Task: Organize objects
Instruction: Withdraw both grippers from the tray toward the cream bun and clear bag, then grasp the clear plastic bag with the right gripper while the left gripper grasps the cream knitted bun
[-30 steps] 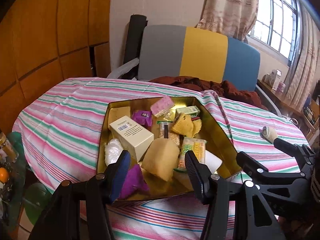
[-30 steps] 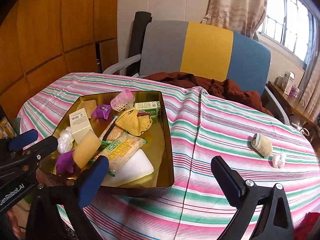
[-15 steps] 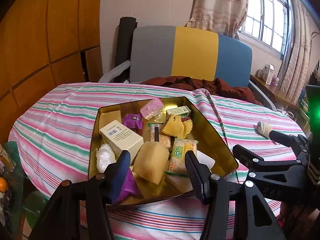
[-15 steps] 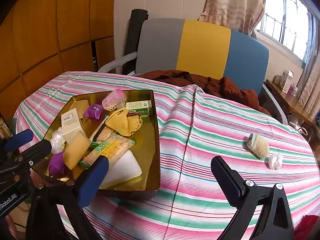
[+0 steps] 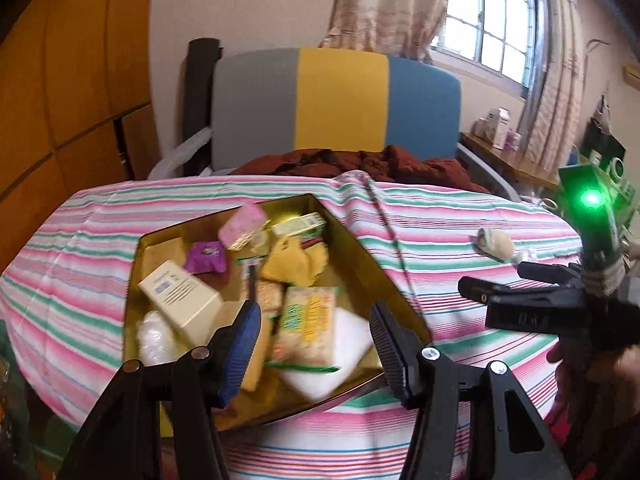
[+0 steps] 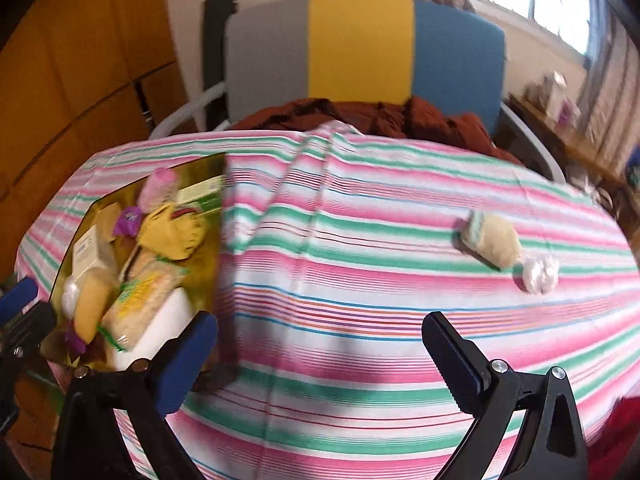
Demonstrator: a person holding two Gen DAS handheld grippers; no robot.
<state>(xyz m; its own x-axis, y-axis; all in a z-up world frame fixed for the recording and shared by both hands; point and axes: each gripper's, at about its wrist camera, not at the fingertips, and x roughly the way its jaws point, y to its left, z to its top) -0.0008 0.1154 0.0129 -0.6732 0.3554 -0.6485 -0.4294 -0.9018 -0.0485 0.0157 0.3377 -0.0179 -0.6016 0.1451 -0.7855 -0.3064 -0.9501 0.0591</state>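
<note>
Between our right fingers, spread wide and empty, sits nothing but striped cloth point(image 6: 320, 272). The right claw point(image 6: 320, 344) has swung away from the tray point(image 6: 224, 240), which a second ago filled the left half of its view and now hugs the left edge. That turn brings the beige roll point(image 6: 490, 242) and the white wad point(image 6: 538, 274) closer and more central. They lie touching, out on the bare cloth, well apart from the tray. The right view is smeared with motion blur, so we judge the sweep is under way.

Over on the left, our left claw point(image 5: 314, 344) is spread too, gripping nothing, fingers hanging above the tray's near corner point(image 5: 360, 380). It has pulled back a little and tipped up: more chair point(image 5: 336, 100) and window show than half a second ago. Beyond its tips the tray's load looks unchanged: cream box point(image 5: 180, 300), green-printed packet point(image 5: 306, 320), white block point(image 5: 340, 352), yellow pouch point(image 5: 296, 262), purple wrapper point(image 5: 206, 256), pink piece point(image 5: 244, 226). From this side we also see the right claw point(image 5: 500, 284) reaching out over the cloth toward the roll point(image 5: 494, 242), its green light on.

What does it mean? We judge the tray is where things get gathered, and only the roll and wad are still out. The right claw seems to be lining up for the roll. The catch: the wad touches it, so a wide grab may nudge one while taking the other.
</note>
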